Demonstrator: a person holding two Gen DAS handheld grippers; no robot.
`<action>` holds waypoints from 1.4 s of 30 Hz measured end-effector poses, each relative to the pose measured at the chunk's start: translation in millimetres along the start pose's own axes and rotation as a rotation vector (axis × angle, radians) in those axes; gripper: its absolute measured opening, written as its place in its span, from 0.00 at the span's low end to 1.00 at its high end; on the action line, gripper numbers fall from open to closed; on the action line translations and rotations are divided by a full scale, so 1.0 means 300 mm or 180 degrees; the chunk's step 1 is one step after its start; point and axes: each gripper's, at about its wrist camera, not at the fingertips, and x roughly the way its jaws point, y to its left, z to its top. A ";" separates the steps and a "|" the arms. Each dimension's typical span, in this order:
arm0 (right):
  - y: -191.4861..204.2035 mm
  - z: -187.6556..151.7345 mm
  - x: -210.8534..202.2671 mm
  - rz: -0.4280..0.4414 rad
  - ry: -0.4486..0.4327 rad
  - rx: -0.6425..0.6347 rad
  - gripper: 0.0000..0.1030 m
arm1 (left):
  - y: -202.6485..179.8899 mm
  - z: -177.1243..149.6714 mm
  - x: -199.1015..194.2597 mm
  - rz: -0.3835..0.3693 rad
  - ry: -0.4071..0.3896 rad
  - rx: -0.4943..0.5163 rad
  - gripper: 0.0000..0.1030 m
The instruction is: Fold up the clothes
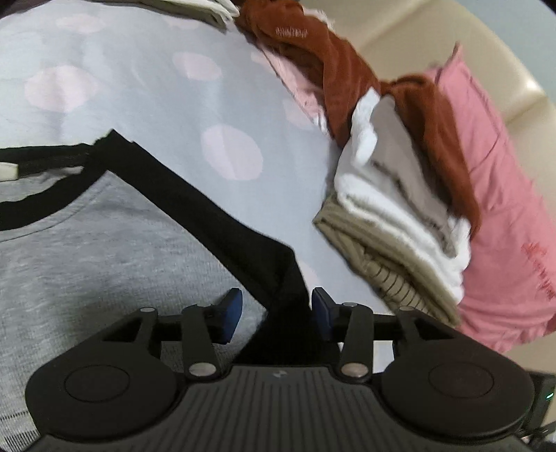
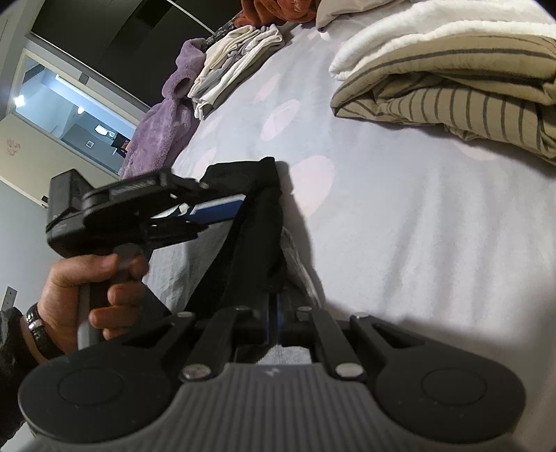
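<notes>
Shirt [image 1: 87, 243], grey with a black sleeve [image 1: 215, 222], lies on the dotted bedsheet [image 1: 173, 87]. Right gripper [image 2: 276, 313] is clamped on its black sleeve fabric. Left gripper [image 1: 276, 309] stands partly parted, sleeve between its pads, not pinched. Folded clothes stack [image 1: 399, 208] sits nearby, beside a pink garment [image 1: 504, 208].

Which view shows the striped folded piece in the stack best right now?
The right wrist view: the striped piece fills the upper right, its stripes sharp, white towel on top. In the left wrist view it shows only as the stack's blurred bottom edge.
</notes>
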 end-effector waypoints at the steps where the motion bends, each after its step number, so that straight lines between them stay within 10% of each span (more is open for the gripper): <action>1: 0.000 0.001 -0.001 0.0003 -0.0001 0.0001 0.05 | -0.004 -0.002 0.003 -0.0012 0.0029 0.0027 0.02; 9: -0.005 -0.009 -0.024 0.0042 -0.0030 0.0098 0.05 | 0.040 -0.014 -0.178 -0.0352 -0.0568 -0.0323 0.01; 17: 0.001 -0.039 -0.007 0.0003 0.0049 0.0184 0.02 | 0.150 -0.089 -0.211 0.0037 -0.0484 -0.0555 0.01; 23: 0.045 -0.015 0.007 -0.0042 -0.0036 0.0011 0.38 | 0.183 -0.112 -0.213 0.0215 -0.0425 -0.0696 0.05; 26: 0.078 -0.027 0.042 -0.0141 0.0021 -0.0169 0.38 | 0.199 -0.111 -0.269 0.0098 -0.0517 -0.0858 0.15; 34: 0.193 -0.114 0.027 0.0005 0.0185 -0.0748 0.38 | 0.036 -0.277 -0.570 0.0584 0.0315 0.0452 0.23; 42: 0.291 -0.273 -0.046 0.0128 0.0640 -0.1430 0.38 | 0.116 -0.682 -0.737 0.0552 0.0372 0.0360 0.29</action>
